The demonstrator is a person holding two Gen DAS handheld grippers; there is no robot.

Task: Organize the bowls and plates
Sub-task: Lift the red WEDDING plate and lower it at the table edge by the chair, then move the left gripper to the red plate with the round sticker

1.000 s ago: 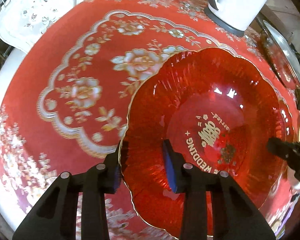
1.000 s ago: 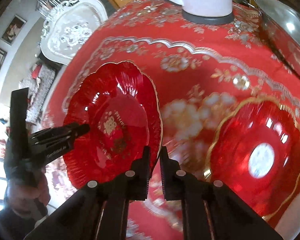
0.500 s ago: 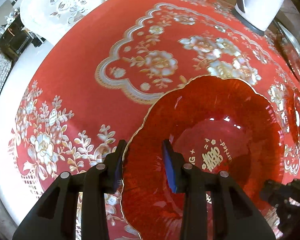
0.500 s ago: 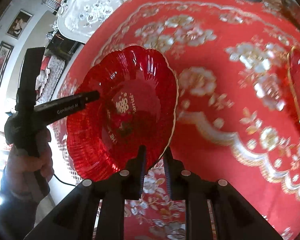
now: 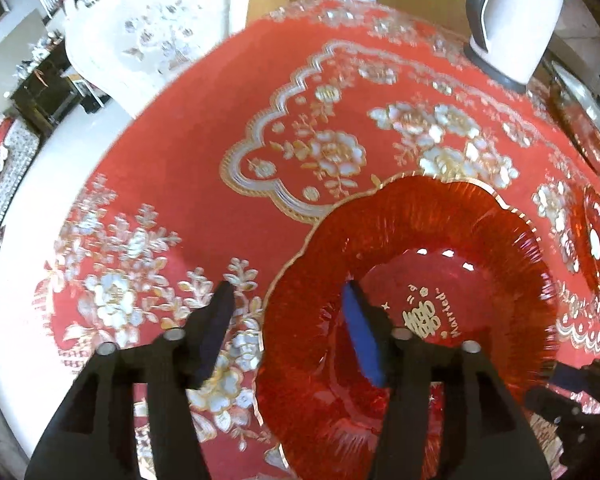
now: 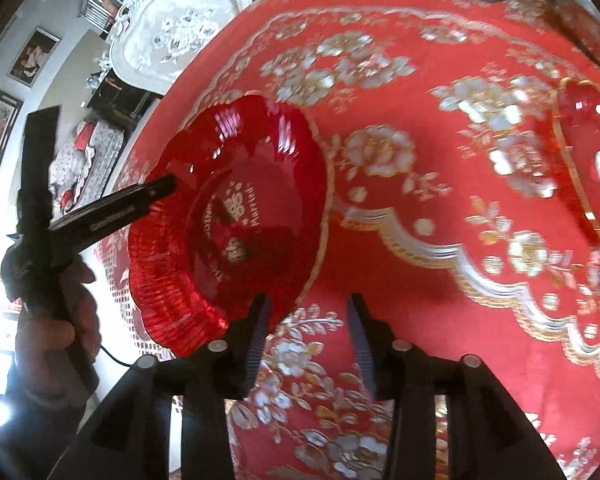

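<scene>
Between our left tool (image 5: 286, 312) fingers, spread apart, sits the red plate (image 5: 440, 280) rim; plate round, face up on the desk (image 5: 180, 168). Right tool (image 6: 308, 324) gapes beside it. Only the right view shows the hand (image 6: 60, 320).

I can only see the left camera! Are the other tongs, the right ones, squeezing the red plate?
Observer: No. The right tongs are open. Only tablecloth shows between them, and the red plate is beside them.
Child: Who's holding my left tongs?
Observer: A hand is wrapped around their handle.
Child: Is anything on the wall?
Observer: Framed pictures hang there.
</scene>
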